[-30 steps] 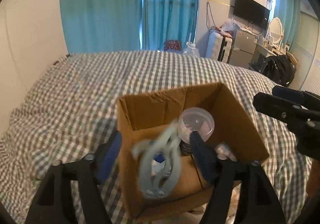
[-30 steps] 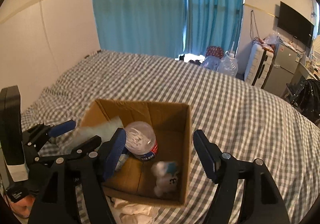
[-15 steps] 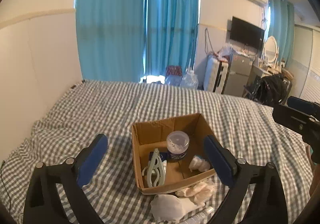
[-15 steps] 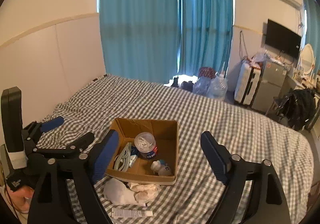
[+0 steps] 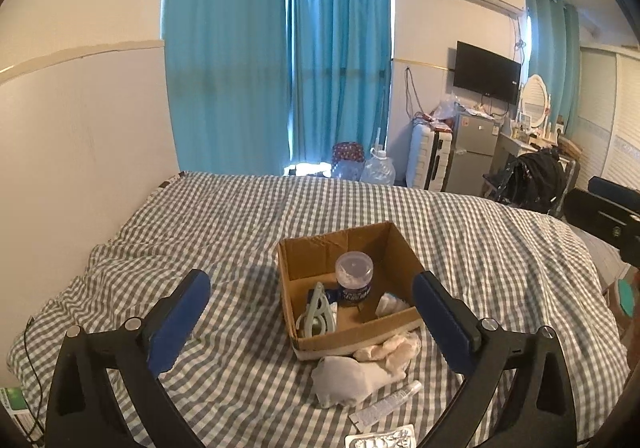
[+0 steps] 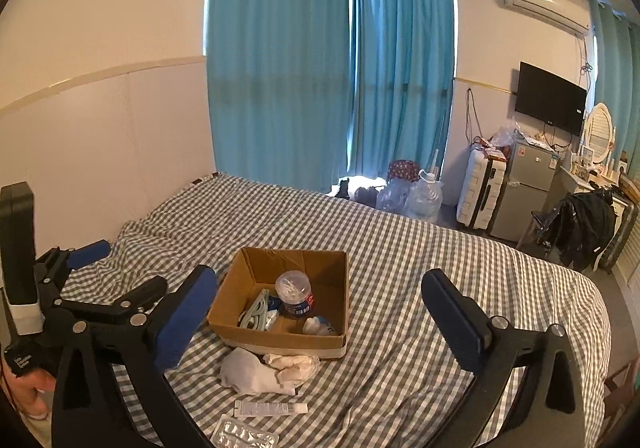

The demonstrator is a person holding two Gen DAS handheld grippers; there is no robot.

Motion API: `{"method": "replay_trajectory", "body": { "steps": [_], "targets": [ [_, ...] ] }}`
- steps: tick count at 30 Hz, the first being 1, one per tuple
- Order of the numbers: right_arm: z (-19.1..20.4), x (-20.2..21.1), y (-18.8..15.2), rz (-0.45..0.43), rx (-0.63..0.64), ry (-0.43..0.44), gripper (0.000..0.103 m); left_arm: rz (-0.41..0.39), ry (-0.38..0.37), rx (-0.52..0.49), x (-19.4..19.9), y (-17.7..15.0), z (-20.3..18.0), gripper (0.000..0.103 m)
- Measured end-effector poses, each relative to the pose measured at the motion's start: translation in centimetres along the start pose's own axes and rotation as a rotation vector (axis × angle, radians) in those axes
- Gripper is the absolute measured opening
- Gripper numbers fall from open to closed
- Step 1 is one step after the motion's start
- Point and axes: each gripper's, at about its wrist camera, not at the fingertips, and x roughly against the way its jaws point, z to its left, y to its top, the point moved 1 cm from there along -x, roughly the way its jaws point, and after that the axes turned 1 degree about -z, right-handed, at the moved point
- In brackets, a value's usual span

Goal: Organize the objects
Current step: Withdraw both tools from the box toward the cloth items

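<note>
Both held above the bed [image 6: 400, 248], clear of everything. Left gripper [image 5: 310, 322] spread wide, nothing between the jaws; right gripper [image 6: 316, 322] opening, jaws likewise bare. Cardboard box [image 6: 256, 336] on the checked cover, already holding a green clip [image 6: 256, 312], a clear-lidded jar [image 6: 294, 294] and a small white item. Outside it, just in front: crumpled white cloth [image 6: 248, 370], a tube [image 6: 270, 408], a blister pack [image 6: 244, 438]. Next step, probably: descend on the cloth, pinch a raised fold, lift over the box wall without nudging it.
</note>
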Motion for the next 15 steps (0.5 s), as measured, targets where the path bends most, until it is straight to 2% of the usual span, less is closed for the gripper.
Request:
{"method": "replay_trajectory", "body": {
  "steps": [7,15],
  "targets": [
    [0.6,-1.2,-1.3,0.025,0.016,0.002,0.103,-0.005,0.017,0.022,0.4,-1.7,0.8,0.103],
    [0.4,-5.8,-2.5,0.074,0.004,0.042,0.103,0.022,0.042,0.037,-2.8,-2.4,1.6,0.103]
  ]
}}
